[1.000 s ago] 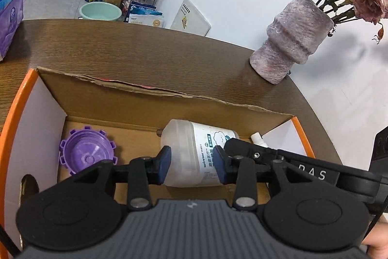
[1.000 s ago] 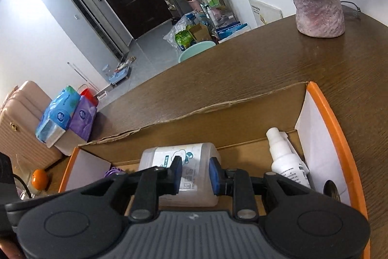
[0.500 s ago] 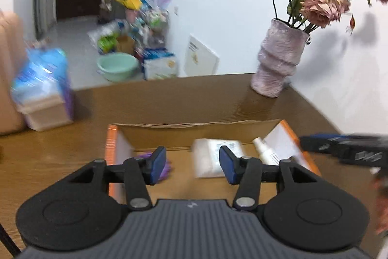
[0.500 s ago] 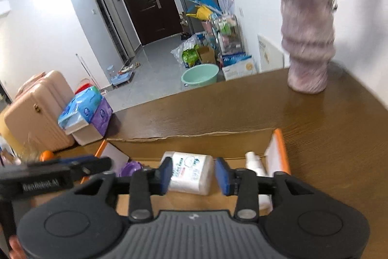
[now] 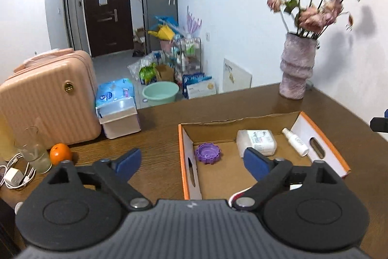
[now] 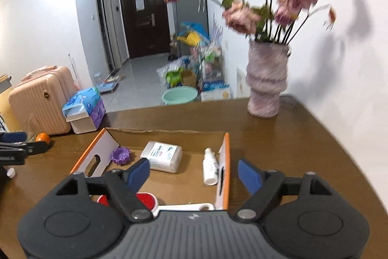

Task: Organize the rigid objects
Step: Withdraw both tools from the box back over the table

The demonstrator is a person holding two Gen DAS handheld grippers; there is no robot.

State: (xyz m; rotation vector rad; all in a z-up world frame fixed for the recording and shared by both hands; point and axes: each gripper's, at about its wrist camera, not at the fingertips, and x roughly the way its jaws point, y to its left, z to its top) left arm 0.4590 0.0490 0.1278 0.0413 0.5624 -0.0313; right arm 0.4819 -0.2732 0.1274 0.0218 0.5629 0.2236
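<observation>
On my left camera, the left gripper (image 5: 192, 159) has just been opening and stands wide, nothing between its jaws. The cardboard box (image 5: 186, 152) on the table (image 5: 157, 120) holds a purple cap (image 5: 208, 153), a clear bottle (image 5: 256, 142) and a spray bottle (image 5: 295, 142).

On my right camera, the right gripper (image 6: 194, 174) has likewise been opening, wide and empty, above the box.

A pink vase (image 5: 296, 69) of dried roses (image 5: 312, 13) stands at the table's (image 5: 157, 118) far corner. A pink suitcase (image 5: 48, 98), a tissue pack (image 5: 117, 111), an orange (image 5: 60, 153) and a glass (image 5: 34, 149) crowd the left side. 1 green basin (image 5: 160, 92) sits on the floor beyond.
</observation>
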